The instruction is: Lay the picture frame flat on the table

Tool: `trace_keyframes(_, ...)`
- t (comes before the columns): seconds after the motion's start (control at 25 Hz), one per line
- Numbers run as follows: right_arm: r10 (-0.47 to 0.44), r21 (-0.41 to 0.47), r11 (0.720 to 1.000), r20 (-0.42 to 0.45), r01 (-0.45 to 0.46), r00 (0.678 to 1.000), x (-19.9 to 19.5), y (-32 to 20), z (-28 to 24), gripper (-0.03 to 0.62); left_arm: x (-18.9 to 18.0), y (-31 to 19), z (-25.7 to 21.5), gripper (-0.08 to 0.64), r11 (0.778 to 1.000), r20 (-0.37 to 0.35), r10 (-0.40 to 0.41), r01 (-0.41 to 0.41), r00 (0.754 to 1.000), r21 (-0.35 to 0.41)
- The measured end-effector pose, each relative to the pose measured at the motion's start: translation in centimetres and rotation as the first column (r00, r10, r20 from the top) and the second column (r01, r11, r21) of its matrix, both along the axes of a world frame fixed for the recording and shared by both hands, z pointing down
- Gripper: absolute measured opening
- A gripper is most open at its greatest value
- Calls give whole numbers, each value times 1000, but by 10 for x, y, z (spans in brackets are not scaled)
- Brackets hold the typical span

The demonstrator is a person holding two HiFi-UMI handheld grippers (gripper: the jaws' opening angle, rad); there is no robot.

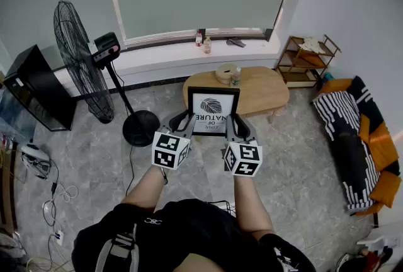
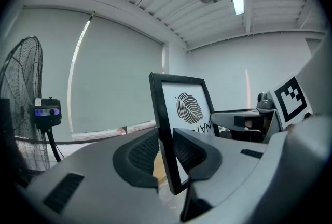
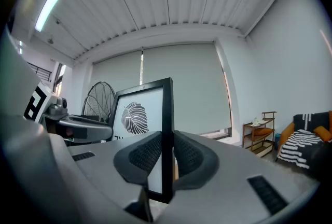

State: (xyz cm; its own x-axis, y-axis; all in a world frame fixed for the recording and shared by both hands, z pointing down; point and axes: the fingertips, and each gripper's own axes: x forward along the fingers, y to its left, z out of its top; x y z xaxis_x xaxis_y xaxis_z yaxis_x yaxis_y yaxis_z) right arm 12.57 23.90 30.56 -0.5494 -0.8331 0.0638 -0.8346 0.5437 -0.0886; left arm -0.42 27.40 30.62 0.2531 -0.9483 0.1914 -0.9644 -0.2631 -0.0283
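Observation:
A black picture frame [image 1: 213,111] with a white leaf print hangs upright in the air, over the near edge of the oval wooden table [image 1: 267,93]. My left gripper [image 1: 188,123] is shut on the frame's left edge and my right gripper [image 1: 235,124] is shut on its right edge. In the left gripper view the frame [image 2: 188,109] stands between the dark pads, with the gripper [image 2: 166,154] clamped on its black border. The right gripper view shows the frame [image 3: 139,114] edge-on, squeezed by that gripper [image 3: 167,158]. The frame's bottom edge is hidden behind the jaws.
A tape roll [image 1: 224,72] and a small jar [image 1: 235,80] sit on the table's far left part. A standing fan [image 1: 85,63] is to the left, with a black cabinet [image 1: 34,87] beyond it. A wooden shelf [image 1: 308,58] and a striped couch [image 1: 352,141] are on the right.

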Motion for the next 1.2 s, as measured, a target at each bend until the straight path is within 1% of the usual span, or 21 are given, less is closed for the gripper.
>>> trace_keyframes(0.16,7,7,1000,8,-7,1000,8,-1,-1,89,8,-2,1,100,1000,8,4,-4,1000,-9)
trace_keyframes(0.32,-3,7,1000,19,3,1000,26,-1,-1,89,26,-2,-1,98,1000,13,-4,4,1000,-6)
trace_keyframes(0.64,-21,41,999,12,21,1000,81,-1,-2,91,81,-2,0,100,1000,24,-29,28,999,10)
trace_keyframes(0.84,-28,24,999,17,28,999,113,-5,4,91,114,-1,8,101,1000,28,-32,32,999,0)
trace_keyframes(1.0,-26,20,999,21,25,999,123,-7,7,91,124,-5,10,101,1000,29,-23,23,999,0)
trace_keyframes(1.2,1,2,1000,10,-1,1000,127,-25,17,91,127,-26,18,101,1000,16,2,-2,1000,-2)
